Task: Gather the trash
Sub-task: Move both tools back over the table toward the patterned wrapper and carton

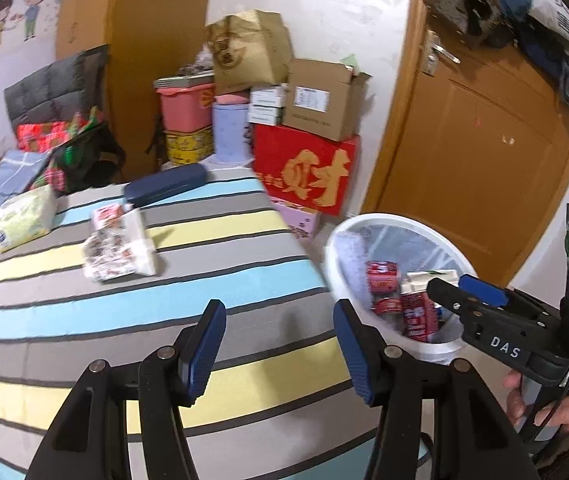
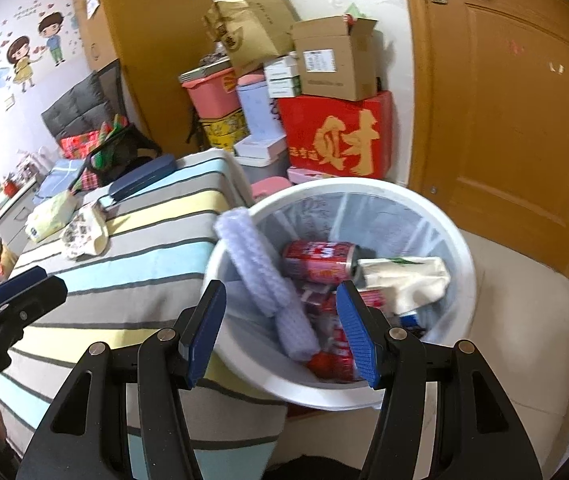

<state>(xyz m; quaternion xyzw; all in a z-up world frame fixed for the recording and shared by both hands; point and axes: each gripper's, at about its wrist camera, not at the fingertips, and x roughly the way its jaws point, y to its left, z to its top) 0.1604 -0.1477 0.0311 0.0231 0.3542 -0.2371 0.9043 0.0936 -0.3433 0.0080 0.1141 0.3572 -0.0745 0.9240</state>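
Note:
A white trash bin [image 2: 436,216] with a clear liner stands on the floor beside the striped bed [image 2: 156,236]. It holds red cans [image 2: 316,258], a white crumpled carton [image 2: 404,276] and a pale purple fuzzy cloth [image 2: 260,276] draped over its rim. My right gripper [image 2: 280,328] is open and empty just above the bin's near rim. My left gripper [image 1: 280,344] is open and empty over the bed. A crumpled red-and-white wrapper [image 1: 118,248] and a tissue pack [image 1: 22,220] lie on the bed. The bin [image 1: 332,256] and right gripper [image 1: 460,288] also show in the left wrist view.
A dark blue case [image 1: 164,184] lies at the bed's far edge. Stacked boxes, a red carton [image 1: 304,172] and a pink bin [image 1: 184,108] stand against the wall. A brown door [image 2: 504,120] is on the right. Bags and bedding lie at the bed's left.

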